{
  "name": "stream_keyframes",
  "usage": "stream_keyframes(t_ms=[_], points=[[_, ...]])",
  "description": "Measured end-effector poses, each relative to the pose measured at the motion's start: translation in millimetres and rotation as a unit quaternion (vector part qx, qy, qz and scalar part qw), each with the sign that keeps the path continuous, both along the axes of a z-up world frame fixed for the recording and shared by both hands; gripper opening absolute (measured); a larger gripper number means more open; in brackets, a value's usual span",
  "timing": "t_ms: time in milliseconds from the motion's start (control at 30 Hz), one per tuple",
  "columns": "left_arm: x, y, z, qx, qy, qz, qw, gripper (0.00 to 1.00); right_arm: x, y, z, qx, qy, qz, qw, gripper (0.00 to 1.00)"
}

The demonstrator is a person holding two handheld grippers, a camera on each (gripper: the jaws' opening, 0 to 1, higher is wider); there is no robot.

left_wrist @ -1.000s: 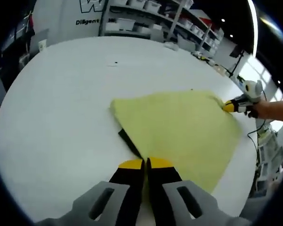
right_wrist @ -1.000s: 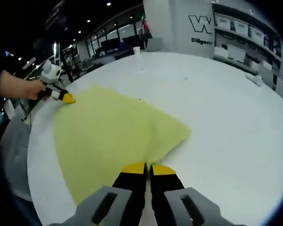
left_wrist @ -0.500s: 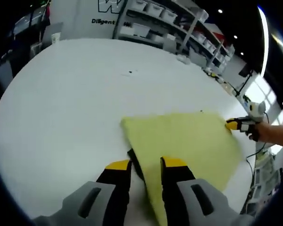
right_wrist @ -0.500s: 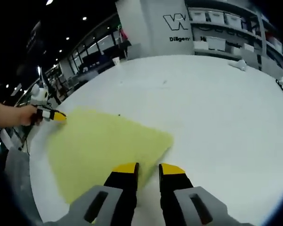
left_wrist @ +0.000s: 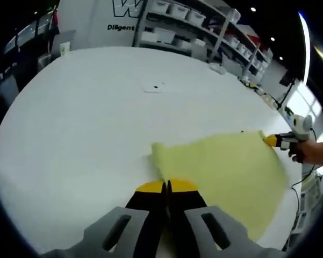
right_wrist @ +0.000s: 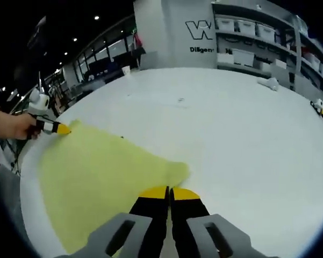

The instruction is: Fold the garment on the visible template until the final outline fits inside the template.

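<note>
Left gripper [left_wrist: 166, 186]: jaws pressed together, pinching the near edge of the yellow garment [left_wrist: 225, 169], which spreads flat on the white table [left_wrist: 86, 123] ahead and to the right of the tips. Its far corner sits at the tip of the right gripper [left_wrist: 270, 140]. Right gripper [right_wrist: 169, 191], own view: jaws clamped on the garment's [right_wrist: 91, 177] near corner; cloth spreads ahead and left, up to the left gripper [right_wrist: 62, 128] at the opposite corner. Shelving [right_wrist: 258, 43] behind the table.
</note>
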State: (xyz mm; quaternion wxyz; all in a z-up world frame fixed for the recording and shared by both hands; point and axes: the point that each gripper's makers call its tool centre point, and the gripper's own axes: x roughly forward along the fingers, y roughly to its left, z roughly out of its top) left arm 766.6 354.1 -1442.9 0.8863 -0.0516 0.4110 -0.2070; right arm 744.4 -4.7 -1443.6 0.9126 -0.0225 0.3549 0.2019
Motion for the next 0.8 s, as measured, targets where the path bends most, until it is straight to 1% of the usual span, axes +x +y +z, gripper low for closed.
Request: stream_keyframes(t_ms=[100,133,167,200,233,267,300,333,367,400,433,467,500,533,567,600,633,700,767,800], points=[[2.1,-1,1.1,0.002,-0.002,0.002,1.0000,0.05,4,1,0.9,-0.002,0.004,-0.004,1.0000,0.00],[3.0,0,1.0,-0.006,0.006,0.011,0.9999,0.05,4,0,1.0,0.003,0.007,-0.011,0.9999,0.00],[4.6,2,1.2,-0.004,0.008,0.020,0.9998,0.06,3,1,1.0,0.004,0.009,-0.013,0.9999,0.00],[3.8,1,1.2,0.000,0.003,0.012,0.9999,0.06,2,1,2.9,0.010,0.008,-0.016,0.9998,0.00],[2.9,-1,0.9,-0.002,0.004,0.008,1.0000,0.07,6,2,10.1,0.030,-0.011,-0.027,0.9991,0.03],[1.9,0,1.1,-0.004,0.009,0.012,0.9999,0.11,3,2,15.8,0.045,-0.014,-0.037,0.9982,0.10],[-0.5,-1,5.6,-0.011,0.005,0.024,0.9997,0.19,-1,3,17.3,0.046,-0.012,-0.027,0.9985,0.10],[-3.0,-2,8.2,-0.021,0.004,0.027,0.9994,0.23,-8,2,18.1,0.040,-0.007,-0.021,0.9990,0.07],[-9.1,-3,9.3,-0.032,0.012,0.026,0.9991,0.25,-13,2,18.6,0.036,-0.006,-0.019,0.9992,0.06],[-13.2,-2,9.1,-0.028,0.017,0.024,0.9992,0.27,-17,1,19.9,0.038,-0.006,-0.019,0.9991,0.08],[-18.2,0,11.2,-0.025,0.016,0.022,0.9993,0.28,-24,2,21.3,0.049,-0.003,-0.020,0.9986,0.09],[-22.2,0,12.0,-0.026,0.019,0.020,0.9993,0.28,-29,1,21.6,0.049,-0.002,-0.020,0.9986,0.10],[-31.9,-4,14.0,-0.035,0.028,0.010,0.9989,0.28,-37,-1,21.3,0.047,-0.001,-0.022,0.9986,0.09],[-33.9,-4,15.0,-0.034,0.025,0.008,0.9991,0.30,-42,-2,21.6,0.050,0.000,-0.025,0.9985,0.09],[-40.4,-3,19.7,-0.024,0.014,0.000,0.9996,0.31,-50,-1,21.5,0.057,0.002,-0.029,0.9980,0.09],[-46.0,-4,20.6,-0.026,0.017,-0.003,0.9995,0.30,-53,-1,21.2,0.056,0.003,-0.028,0.9980,0.09],[-54.2,-2,21.2,-0.027,0.022,-0.002,0.9994,0.29,-61,-1,19.9,0.057,0.006,-0.028,0.9980,0.10],[-63.7,1,20.0,-0.019,0.028,-0.002,0.9994,0.28,-74,0,19.5,0.063,0.009,-0.031,0.9975,0.10],[-75.7,3,19.1,-0.016,0.036,0.001,0.9992,0.25,-84,2,19.7,0.071,0.012,-0.036,0.9968,0.09],[-84.8,4,16.1,-0.006,0.045,-0.003,0.9990,0.24,-93,5,18.2,0.080,0.022,-0.042,0.9956,0.10]])
